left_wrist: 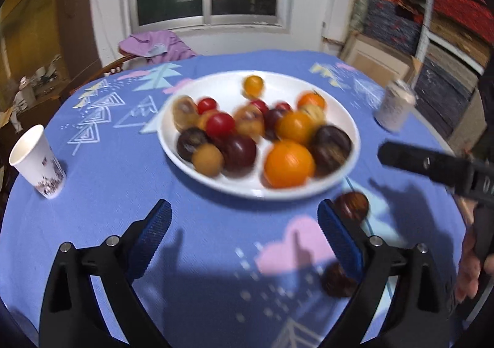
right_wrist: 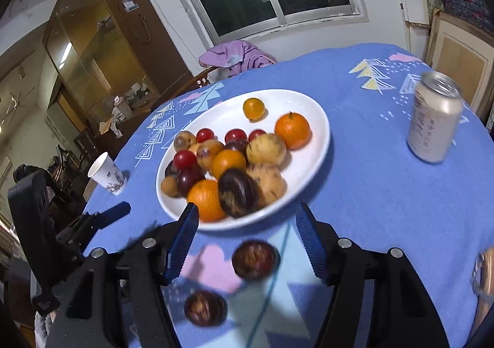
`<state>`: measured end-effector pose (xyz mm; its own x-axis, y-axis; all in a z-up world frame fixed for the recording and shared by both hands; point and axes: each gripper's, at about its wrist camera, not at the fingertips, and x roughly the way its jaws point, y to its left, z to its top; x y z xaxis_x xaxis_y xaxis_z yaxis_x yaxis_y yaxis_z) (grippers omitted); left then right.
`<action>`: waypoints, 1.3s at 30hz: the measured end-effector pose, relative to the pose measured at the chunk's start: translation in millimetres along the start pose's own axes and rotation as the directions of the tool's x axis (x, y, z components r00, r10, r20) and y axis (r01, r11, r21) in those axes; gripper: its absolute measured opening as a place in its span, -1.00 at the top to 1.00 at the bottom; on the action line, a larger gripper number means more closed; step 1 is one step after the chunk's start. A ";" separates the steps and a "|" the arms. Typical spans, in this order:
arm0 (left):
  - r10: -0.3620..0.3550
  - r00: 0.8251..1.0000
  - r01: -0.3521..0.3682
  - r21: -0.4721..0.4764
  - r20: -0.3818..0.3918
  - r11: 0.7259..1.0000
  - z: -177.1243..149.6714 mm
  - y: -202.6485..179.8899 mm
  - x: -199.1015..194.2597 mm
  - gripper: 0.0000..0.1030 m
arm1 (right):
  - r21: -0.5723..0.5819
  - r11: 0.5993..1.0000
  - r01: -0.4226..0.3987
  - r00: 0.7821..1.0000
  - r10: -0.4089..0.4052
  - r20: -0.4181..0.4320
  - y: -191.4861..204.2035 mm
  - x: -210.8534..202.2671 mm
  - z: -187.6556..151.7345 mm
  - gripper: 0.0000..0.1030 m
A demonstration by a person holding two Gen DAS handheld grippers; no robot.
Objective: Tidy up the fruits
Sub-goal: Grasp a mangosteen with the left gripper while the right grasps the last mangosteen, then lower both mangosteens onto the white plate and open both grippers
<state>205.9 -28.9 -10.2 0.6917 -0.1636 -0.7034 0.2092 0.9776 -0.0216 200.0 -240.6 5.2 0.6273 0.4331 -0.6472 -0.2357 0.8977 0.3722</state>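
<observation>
Sitting near the middle of the blue-clothed surface [right_wrist: 370,193], a white plate [right_wrist: 311,119] is carrying a heap of mixed fruit: oranges [right_wrist: 292,129], small red tomatoes [right_wrist: 205,135], dark purple fruits [right_wrist: 237,192] and brownish-yellow ones [right_wrist: 266,148]. Two more dark round fruits are lying loose on the cloth in front of the plate, one [right_wrist: 255,259] just short of the plate's near rim, the other [right_wrist: 205,308] closer to the camera and a little to the left.

The right gripper [right_wrist: 246,243] is hovering over these loose fruits with its jaws standing apart; the nearer-to-plate fruit is lying between the blue pads without either pad pressing on it. The left gripper [left_wrist: 244,240] is pointing down at bare cloth before the plate, its jaws spread wide and holding nothing; both loose fruits are showing just beside its right finger [left_wrist: 339,243] in the left wrist view.

A paper cup [left_wrist: 37,159] is standing upright at the left side of the surface, and a pale drinks can [right_wrist: 433,118] is standing at the right, both well apart from the plate. A purple garment [right_wrist: 237,56] is draping over a chair beyond the far edge.
</observation>
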 end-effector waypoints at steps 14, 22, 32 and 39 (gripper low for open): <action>-0.060 0.994 0.078 0.208 -0.090 0.975 -43.3 -74.7 8.8 -0.21 | -0.053 0.998 0.017 0.997 -0.021 -0.079 0.7 9.8 -22.7 -0.29; -0.103 0.988 0.124 0.210 -0.112 0.970 -48.5 -74.2 9.4 0.18 | -0.146 0.987 0.065 0.986 -0.086 -0.141 16.0 36.4 -26.1 -0.29; -0.090 0.993 0.099 0.144 -0.070 0.985 -38.5 -47.0 -8.5 0.18 | -0.264 0.958 0.111 0.979 -0.151 -0.134 27.5 42.2 -33.9 0.18; -0.079 0.997 0.078 0.130 0.004 0.988 0.0 -29.5 -30.0 0.18 | -0.192 0.978 0.086 0.996 -0.087 0.006 24.6 -6.8 7.4 0.18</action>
<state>179.1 -52.9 11.6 0.6761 -0.2408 -0.6964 0.3504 0.9365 0.0163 195.4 -222.1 23.7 0.6502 0.3531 -0.6728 -0.3188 0.9305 0.1802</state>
